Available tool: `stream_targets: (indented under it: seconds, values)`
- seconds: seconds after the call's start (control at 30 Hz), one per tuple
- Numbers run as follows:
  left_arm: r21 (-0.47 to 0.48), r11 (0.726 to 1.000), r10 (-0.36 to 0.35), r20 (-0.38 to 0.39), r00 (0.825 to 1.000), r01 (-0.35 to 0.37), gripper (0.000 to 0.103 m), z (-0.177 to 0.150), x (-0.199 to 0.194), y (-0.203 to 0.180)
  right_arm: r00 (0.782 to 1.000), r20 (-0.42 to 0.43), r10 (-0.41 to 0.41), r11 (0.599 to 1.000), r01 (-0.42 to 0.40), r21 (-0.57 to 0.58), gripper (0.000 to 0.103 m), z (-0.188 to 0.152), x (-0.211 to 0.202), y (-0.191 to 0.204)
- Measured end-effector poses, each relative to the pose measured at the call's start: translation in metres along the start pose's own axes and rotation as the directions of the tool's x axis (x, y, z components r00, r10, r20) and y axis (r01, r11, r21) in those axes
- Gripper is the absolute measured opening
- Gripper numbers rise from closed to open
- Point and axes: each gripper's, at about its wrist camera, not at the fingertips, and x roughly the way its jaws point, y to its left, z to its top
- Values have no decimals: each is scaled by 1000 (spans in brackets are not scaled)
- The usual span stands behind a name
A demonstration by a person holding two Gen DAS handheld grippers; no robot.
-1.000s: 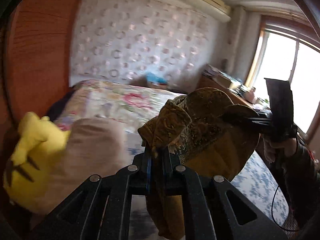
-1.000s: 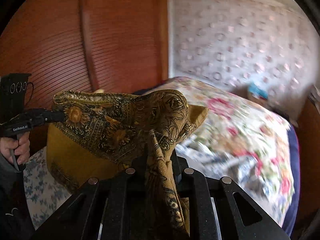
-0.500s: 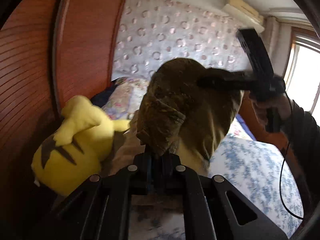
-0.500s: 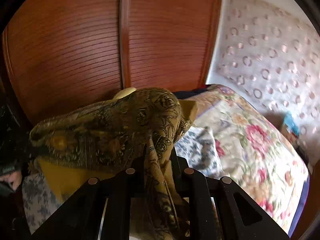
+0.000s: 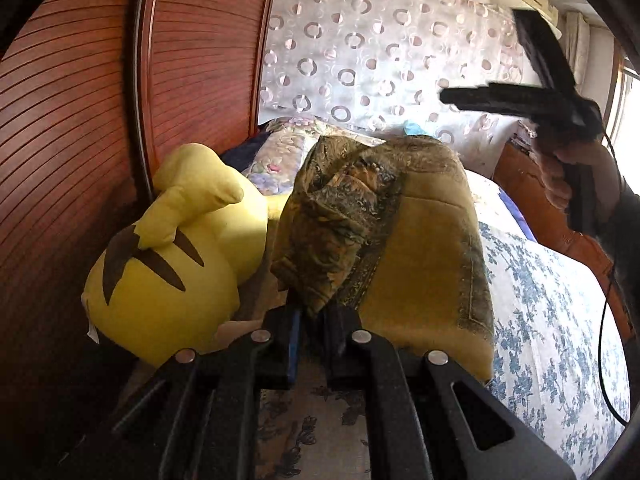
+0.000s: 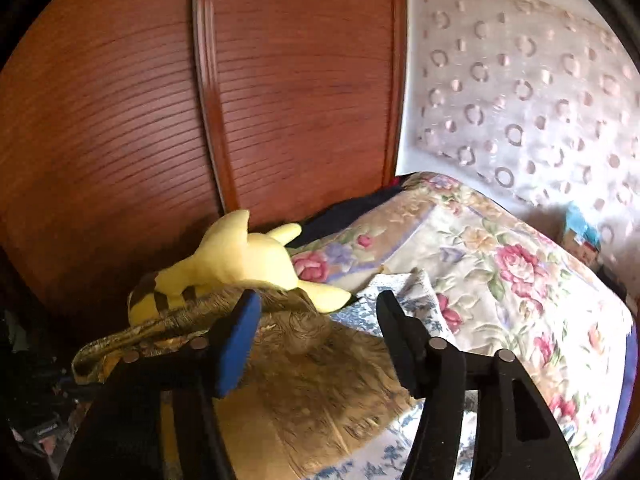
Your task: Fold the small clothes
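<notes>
A mustard-yellow garment (image 5: 424, 264) with a dark paisley border lies draped on the bed beside a yellow plush toy (image 5: 168, 272). My left gripper (image 5: 314, 312) still pinches a bunched patterned edge of it, though its jaws are starting to open. In the left wrist view my right gripper (image 5: 448, 96) hangs in the air above the garment, held by a person's hand (image 5: 576, 172). Seen from the right wrist, my right gripper (image 6: 318, 300) has its jaws opening wide. The garment (image 6: 320, 384) lies below them, and the pads do not press on it.
A red-brown slatted wooden headboard (image 5: 80, 120) rises close at the left, with the plush toy (image 6: 240, 260) against it. A rose-patterned quilt (image 6: 500, 280) covers the far bed, and a blue-flowered sheet (image 5: 560, 320) lies at the right. A curtain with ring patterns (image 5: 380, 52) hangs behind.
Both grippers carried the garment toward the headboard and down onto the bed beside the plush toy. The right gripper has let go of it and spread its jaws.
</notes>
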Motion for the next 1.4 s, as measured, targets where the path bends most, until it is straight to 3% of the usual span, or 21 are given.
stream_targets:
  seconds: [0.07,0.13,0.2,0.3,0.57,0.73,1.0,1.2,1.4]
  values:
    - [12,1000,8,3,1000,-8,21,1,-3,-1,1000,-1,-2,1000,2,14,63,-15,-7,-1]
    - [21,1000,8,19,1000,-8,41,2,-10,-2,1000,-8,-6,1000,6,25,63,-28,-10,1]
    - [30,1000,0,41,999,-1,49,4,-18,-5,1000,-13,-12,999,13,40,63,-39,-13,5]
    - [56,998,-2,78,997,-2,82,6,-31,-11,1000,-13,-27,997,28,68,63,-58,-32,10]
    - [132,991,-20,146,989,1,86,9,-58,-50,996,40,-84,992,80,98,63,-104,-115,43]
    - [181,983,-69,165,984,39,86,5,-72,-84,986,70,-152,981,142,133,64,-139,-162,65]
    - [249,963,-153,171,973,107,86,-7,-90,-138,959,95,-267,947,243,208,81,-181,-221,100]
    - [260,954,-195,166,967,148,86,-8,-102,-172,909,133,-394,887,339,312,83,-202,-278,123]
    - [281,951,-187,199,962,126,86,-12,-120,-197,846,170,-506,826,418,378,83,-222,-330,151]
